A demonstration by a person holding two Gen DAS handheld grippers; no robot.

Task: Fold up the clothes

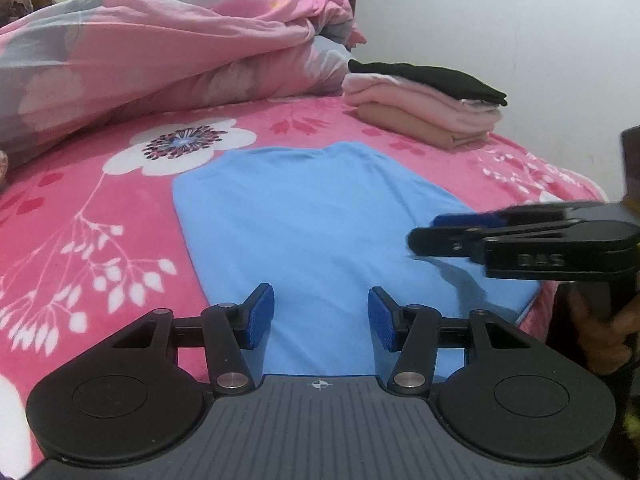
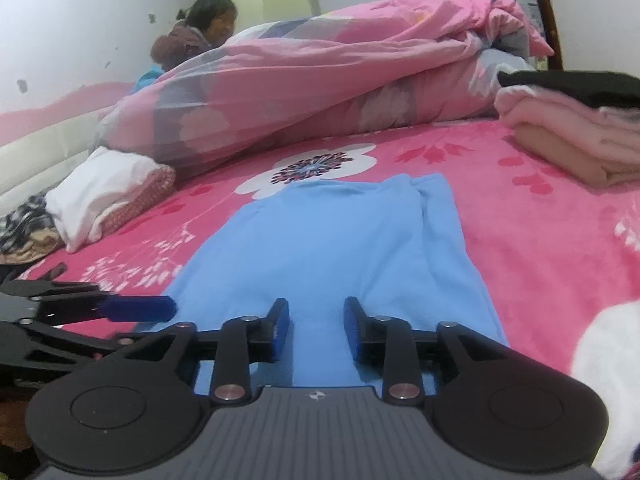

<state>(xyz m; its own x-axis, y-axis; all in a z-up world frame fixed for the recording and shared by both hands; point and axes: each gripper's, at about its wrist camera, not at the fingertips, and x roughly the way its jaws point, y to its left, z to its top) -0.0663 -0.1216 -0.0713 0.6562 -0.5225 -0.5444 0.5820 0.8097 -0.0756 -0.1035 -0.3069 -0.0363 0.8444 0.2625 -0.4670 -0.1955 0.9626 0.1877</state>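
A light blue garment (image 1: 320, 216) (image 2: 332, 240) lies flat on the pink flowered bedspread (image 1: 100, 220), its sides folded in so that it forms a long strip with the collar at the far end. My left gripper (image 1: 321, 316) is open over the garment's near hem, with nothing between its blue pads. My right gripper (image 2: 317, 328) is open too, low over the near end of the blue cloth, with only a gap between the pads. In the left wrist view the right gripper (image 1: 436, 230) reaches in from the right over the garment's right edge.
A stack of folded clothes (image 1: 424, 100) (image 2: 580, 128), black on pink on tan, sits at the far right of the bed. A bunched pink duvet (image 1: 160, 48) fills the back. Loose white and patterned clothes (image 2: 100, 196) lie at the left. A person (image 2: 200, 28) sits behind the duvet.
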